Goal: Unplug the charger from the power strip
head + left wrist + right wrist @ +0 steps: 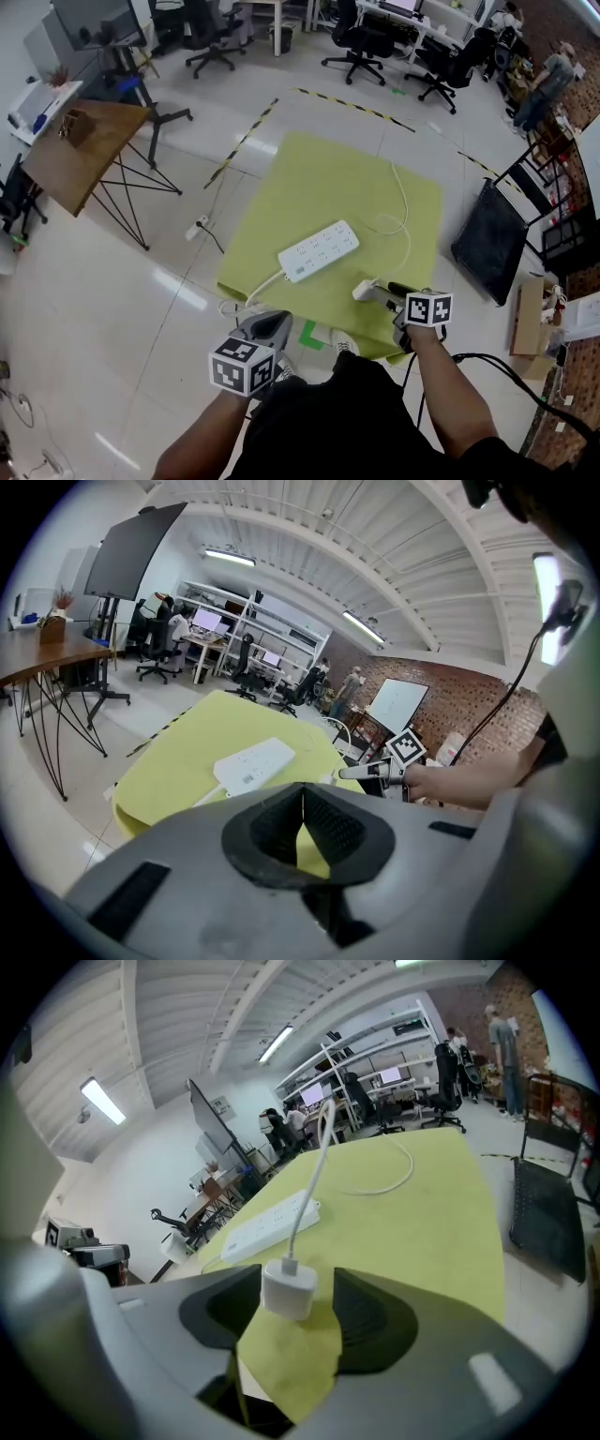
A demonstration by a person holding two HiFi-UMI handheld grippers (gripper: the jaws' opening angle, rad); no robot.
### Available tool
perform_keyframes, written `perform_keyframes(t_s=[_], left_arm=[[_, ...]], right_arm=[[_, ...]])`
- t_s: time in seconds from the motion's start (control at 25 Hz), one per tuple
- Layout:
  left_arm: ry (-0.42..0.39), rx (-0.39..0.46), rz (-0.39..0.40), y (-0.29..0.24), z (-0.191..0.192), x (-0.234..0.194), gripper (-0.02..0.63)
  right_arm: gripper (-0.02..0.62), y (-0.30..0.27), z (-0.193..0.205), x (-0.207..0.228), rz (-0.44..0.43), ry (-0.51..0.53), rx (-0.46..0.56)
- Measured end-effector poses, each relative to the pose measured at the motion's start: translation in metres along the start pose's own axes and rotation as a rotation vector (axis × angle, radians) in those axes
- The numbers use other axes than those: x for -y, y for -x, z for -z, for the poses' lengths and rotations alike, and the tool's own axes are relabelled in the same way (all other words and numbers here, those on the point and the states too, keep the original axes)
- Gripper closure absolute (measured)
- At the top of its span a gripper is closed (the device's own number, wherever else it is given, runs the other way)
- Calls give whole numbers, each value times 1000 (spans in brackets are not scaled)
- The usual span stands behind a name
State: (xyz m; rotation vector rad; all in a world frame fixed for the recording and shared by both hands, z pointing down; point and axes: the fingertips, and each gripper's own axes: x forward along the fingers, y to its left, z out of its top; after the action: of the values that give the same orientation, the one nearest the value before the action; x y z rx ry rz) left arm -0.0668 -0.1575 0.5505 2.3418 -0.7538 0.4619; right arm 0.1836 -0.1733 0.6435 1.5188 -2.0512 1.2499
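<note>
A white power strip [319,250] lies in the middle of the yellow-green table cloth [319,178]. The white charger [364,291] is out of the strip and sits near the cloth's front right edge, its white cable [405,211] looping back over the cloth. My right gripper [377,292] is open around the charger [289,1288]; the block is next to the left pad, with a gap to the right one. My left gripper [270,322] hangs off the table's front edge, shut, with nothing between its pads [319,822]. The left gripper view also shows the strip [253,764].
The strip's own cord drops off the front left edge toward a plug [195,228] on the floor. A wooden trestle table [80,150] stands at left, a black folding chair [487,239] at right. Office chairs [358,42] and a person [544,84] are far back.
</note>
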Motion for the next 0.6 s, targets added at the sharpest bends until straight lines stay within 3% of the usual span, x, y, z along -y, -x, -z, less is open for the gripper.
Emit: perform_keyframes(t_s=[0.32, 0.6], left_arm=[[5, 49, -69, 15, -2, 12, 598], [71, 159, -190, 17, -3, 54, 598]], right_arm=[[360, 30, 2, -33, -98, 93, 10], [393, 79, 4, -66, -315, 199, 20]])
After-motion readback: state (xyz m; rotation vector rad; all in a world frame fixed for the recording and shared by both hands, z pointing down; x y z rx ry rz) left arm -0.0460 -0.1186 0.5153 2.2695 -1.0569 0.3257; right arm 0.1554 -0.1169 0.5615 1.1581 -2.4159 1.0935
